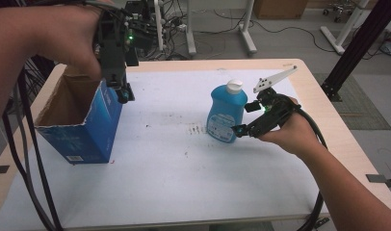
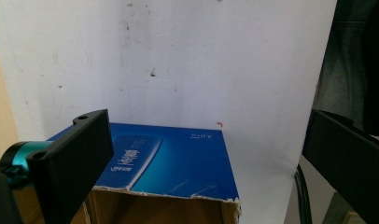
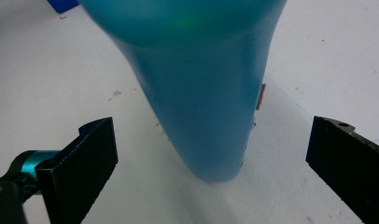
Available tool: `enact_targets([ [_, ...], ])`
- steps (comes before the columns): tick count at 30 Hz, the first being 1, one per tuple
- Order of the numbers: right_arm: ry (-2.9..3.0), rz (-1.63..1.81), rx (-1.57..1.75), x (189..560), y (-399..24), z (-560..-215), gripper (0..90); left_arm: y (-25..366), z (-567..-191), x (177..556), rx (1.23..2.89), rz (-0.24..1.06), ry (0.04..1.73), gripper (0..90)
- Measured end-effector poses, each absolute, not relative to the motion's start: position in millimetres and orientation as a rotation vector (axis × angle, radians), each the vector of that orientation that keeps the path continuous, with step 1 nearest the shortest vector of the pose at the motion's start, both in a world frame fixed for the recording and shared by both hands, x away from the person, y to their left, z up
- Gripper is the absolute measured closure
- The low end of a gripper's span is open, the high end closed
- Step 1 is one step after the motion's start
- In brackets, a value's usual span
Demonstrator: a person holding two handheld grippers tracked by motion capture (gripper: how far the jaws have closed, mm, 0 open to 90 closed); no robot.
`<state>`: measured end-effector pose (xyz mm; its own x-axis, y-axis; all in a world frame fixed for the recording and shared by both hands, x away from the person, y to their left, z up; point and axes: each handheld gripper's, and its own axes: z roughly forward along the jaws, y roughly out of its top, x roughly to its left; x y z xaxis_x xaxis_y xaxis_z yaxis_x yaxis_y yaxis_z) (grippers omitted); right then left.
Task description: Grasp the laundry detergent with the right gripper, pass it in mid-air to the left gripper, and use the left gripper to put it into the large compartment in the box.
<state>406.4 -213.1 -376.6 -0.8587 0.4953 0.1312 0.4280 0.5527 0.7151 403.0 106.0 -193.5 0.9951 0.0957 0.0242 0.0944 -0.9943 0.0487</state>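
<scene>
A blue bottle (image 1: 226, 113) with a white cap stands upright near the middle of the white sheet. My right gripper (image 1: 243, 119) is at its right side, low on the body. In the right gripper view the bottle (image 3: 201, 93) stands between the two open jaws of that gripper (image 3: 211, 163), with a gap on each side. A blue cardboard box (image 1: 83, 125) with a torn open top sits at the left. My left gripper (image 1: 124, 92) hovers over its right rim, pointing down. It is open (image 2: 206, 158) and holds nothing; the box's blue wall (image 2: 178, 158) lies below it.
A white sheet (image 1: 174, 168) covers most of the wooden table (image 1: 347, 144). Dark cables (image 1: 30, 159) trail down the left side. Beyond the far edge are white desk legs (image 1: 246, 29) and a black frame post (image 1: 362, 43).
</scene>
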Motion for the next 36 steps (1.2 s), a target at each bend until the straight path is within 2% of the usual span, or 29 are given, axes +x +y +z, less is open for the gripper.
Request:
enact_targets([
  [24,2.552,1.358,0.898,417.3,-197.8,-403.1,1.7,110.1,-192.6,401.7,3.102,0.048,0.152,1.7],
  [33,2.492,1.391,0.875,416.6,-193.7,-404.4,6.3,112.3,-192.4,401.8,3.103,0.049,0.161,1.7],
  [36,2.466,1.418,0.874,415.3,-195.1,-404.7,12.0,112.2,-192.8,402.0,3.1,0.049,0.161,1.7],
])
